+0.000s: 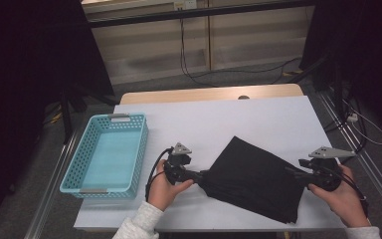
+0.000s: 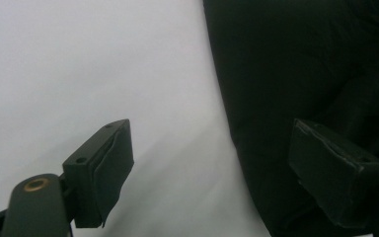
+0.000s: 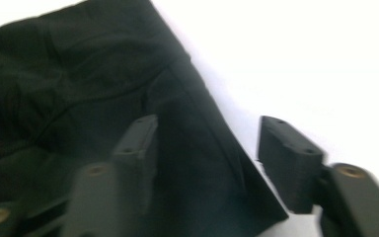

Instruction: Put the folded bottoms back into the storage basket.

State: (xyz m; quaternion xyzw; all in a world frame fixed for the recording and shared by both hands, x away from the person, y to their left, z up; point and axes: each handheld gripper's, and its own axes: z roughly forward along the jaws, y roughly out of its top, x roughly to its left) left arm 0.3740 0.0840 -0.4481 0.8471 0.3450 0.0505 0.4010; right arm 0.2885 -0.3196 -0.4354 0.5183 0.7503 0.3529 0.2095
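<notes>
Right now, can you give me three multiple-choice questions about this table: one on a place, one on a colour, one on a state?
1. Where is the basket?
A. At the left side of the table
B. On top of the cloth
C. At the far right edge

2. What colour is the folded cloth?
A. White
B. Black
C. Red

3. How do the jaws of the left gripper stand?
A. Shut tight on the basket rim
B. Open, with the cloth edge between them
C. Shut with nothing in them

Answers:
1. A, it lies left of the cloth, apart from it.
2. B, it looks black against the white table.
3. B, a wide gap shows between the pads in the left gripper view.
</notes>
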